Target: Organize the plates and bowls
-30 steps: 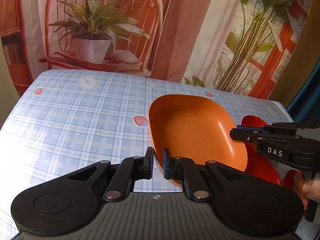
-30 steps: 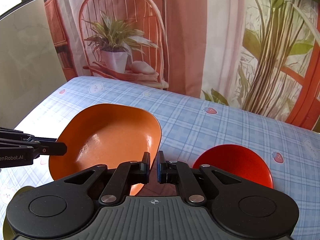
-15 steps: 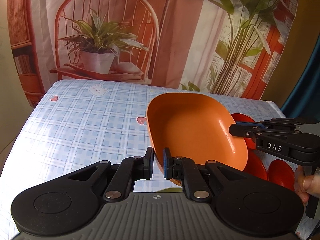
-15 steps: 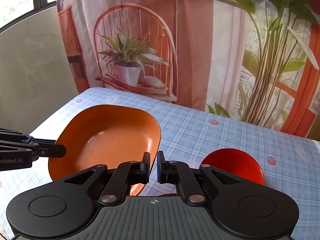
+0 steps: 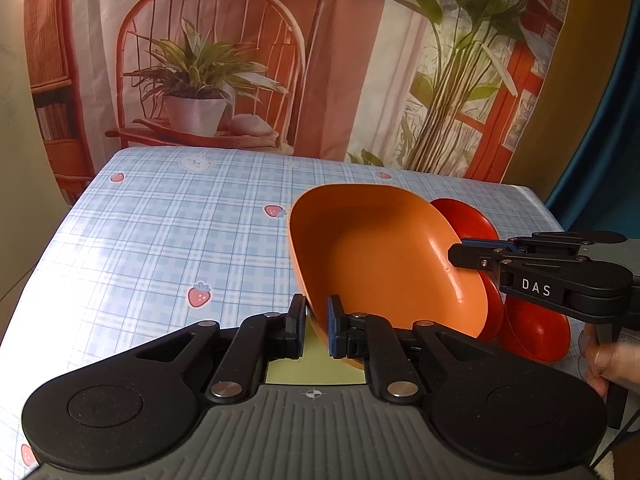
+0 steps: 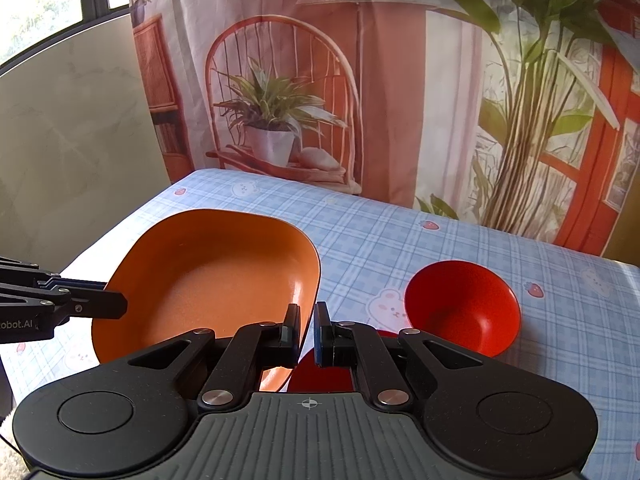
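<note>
Pinching opposite rims of 1 deep orange oblong plastic bowl (image 5: 380, 256), the left gripper (image 5: 316, 326) and the right gripper (image 6: 306, 330) hold it raised and tilted above the blue checked tablecloth (image 5: 168, 232). Each pair of jaws is pressed on a thin edge. Just beyond, at least 2 glossy red round bowls (image 6: 464, 308) sit on the cloth. Judged risk: with only narrow rim grips, uneven motion between the 2 hands could twist the bowl free, dropping it onto the red ones.
</note>
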Demonstrator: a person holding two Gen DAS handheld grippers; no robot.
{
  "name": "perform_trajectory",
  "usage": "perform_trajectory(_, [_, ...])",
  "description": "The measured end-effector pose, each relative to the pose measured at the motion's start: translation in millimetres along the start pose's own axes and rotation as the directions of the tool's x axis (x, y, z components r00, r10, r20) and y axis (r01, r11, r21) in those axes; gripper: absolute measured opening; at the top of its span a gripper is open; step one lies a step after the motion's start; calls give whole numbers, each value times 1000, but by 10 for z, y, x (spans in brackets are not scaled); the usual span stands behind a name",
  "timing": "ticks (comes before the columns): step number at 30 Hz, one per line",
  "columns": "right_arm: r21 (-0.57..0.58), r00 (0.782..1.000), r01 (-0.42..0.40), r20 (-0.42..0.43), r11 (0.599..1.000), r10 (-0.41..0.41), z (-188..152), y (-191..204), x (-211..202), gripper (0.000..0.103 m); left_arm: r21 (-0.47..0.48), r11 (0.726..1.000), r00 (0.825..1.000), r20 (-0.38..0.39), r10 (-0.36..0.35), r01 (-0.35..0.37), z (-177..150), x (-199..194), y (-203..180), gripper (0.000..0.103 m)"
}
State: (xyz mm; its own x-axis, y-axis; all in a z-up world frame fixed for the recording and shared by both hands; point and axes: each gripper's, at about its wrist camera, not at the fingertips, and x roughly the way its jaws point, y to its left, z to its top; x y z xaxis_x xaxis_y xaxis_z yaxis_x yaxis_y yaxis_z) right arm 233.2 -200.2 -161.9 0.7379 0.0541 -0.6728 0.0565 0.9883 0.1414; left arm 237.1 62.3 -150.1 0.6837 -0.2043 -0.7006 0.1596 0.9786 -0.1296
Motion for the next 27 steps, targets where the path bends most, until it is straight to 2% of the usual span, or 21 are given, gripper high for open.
perform_trajectory(27, [-2,998,-41,-54,999,40,-391,225,40,6,-54,998,998,-62,22,-25,-390,-83,109,12])
